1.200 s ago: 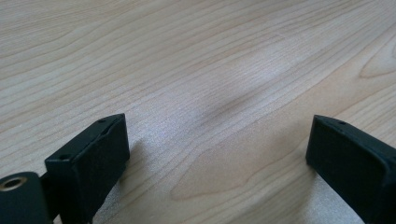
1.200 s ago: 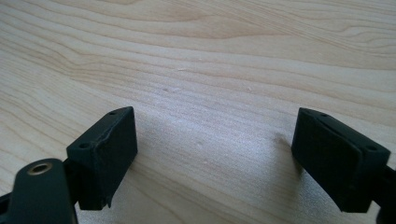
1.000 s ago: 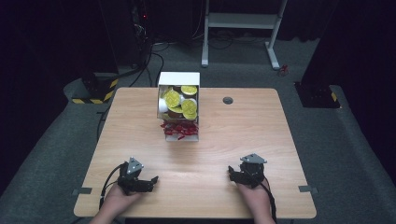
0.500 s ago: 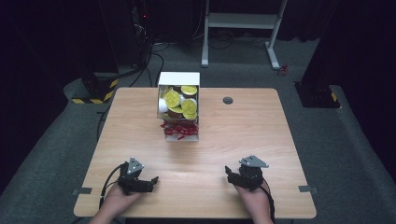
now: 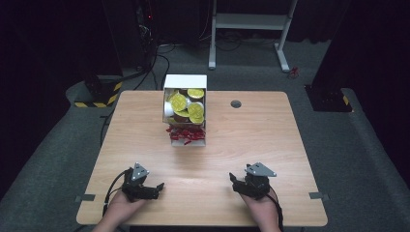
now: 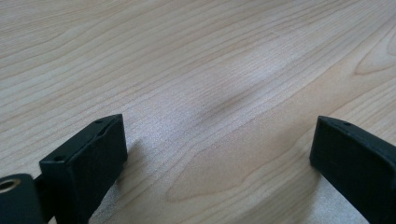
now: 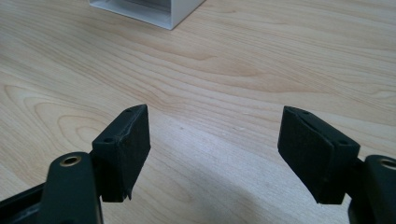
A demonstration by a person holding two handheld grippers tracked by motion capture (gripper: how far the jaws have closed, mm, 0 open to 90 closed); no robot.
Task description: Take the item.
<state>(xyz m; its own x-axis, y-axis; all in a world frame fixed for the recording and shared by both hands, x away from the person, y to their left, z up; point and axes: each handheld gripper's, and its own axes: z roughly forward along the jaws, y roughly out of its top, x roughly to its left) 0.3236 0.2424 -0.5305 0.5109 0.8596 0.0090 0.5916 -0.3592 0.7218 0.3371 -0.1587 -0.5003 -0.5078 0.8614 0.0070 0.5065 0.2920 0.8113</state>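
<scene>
A white box [image 5: 185,81] stands at the table's far middle, its open face showing several round yellow-topped pieces [image 5: 178,102] above a heap of small red pieces [image 5: 186,135]. My left gripper [image 5: 155,187] rests near the front left edge in a hand. In the left gripper view it [image 6: 219,135] is open over bare wood. My right gripper [image 5: 234,181] sits near the front right. In the right gripper view it [image 7: 215,123] is open, its jaws having just closed a little with nothing between them. A corner of the box [image 7: 154,11] lies far ahead of it.
The wooden table [image 5: 261,135] has a small round cable hole [image 5: 235,103] right of the box. Grey carpet surrounds it. A white desk frame [image 5: 251,21] and dark equipment with cables [image 5: 145,58] stand beyond the far edge.
My right gripper has shifted slightly to the left. The left gripper and the box have stayed put.
</scene>
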